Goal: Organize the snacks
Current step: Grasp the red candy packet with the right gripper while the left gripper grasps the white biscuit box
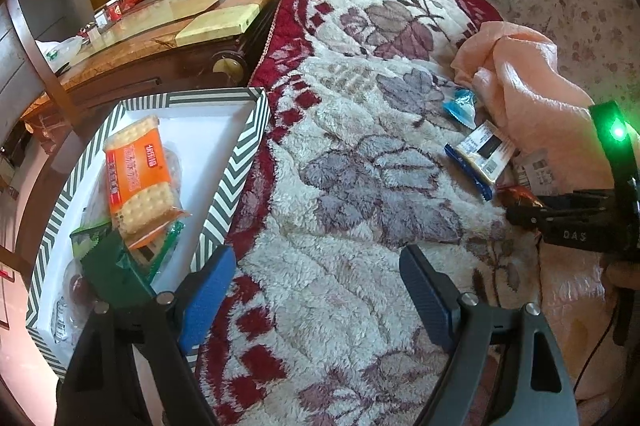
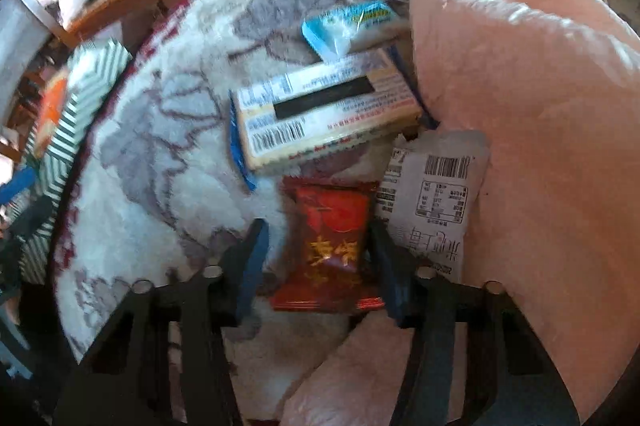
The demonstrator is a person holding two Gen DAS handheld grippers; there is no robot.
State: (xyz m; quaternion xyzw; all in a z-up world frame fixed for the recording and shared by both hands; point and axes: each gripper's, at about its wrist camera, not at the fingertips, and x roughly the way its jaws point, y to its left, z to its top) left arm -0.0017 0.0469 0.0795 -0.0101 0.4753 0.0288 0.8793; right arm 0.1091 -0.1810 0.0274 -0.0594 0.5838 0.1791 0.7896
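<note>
Snacks, partly sorted: an orange cracker pack (image 1: 138, 174) and green wrappers (image 1: 108, 258) are already lying inside the striped box (image 1: 244, 146), which is sitting just beside the floral blanket (image 1: 340, 154). Still waiting on the blanket, beside the peach cloth (image 2: 520, 74): a red packet (image 2: 330, 246), a blue-edged biscuit pack (image 2: 324, 106), a light-blue sachet (image 2: 352, 22) and a white barcoded pouch (image 2: 436, 194). By my judgement, roughly half is remaining. The right gripper (image 2: 320, 258) is straddling the red packet, jaws spread either side, not yet clenched. The left gripper (image 1: 318, 290) is hovering released over bare blanket, holding nothing. The left view alone is showing the box contents; the right view alone is showing the pouch and red packet plainly.
</note>
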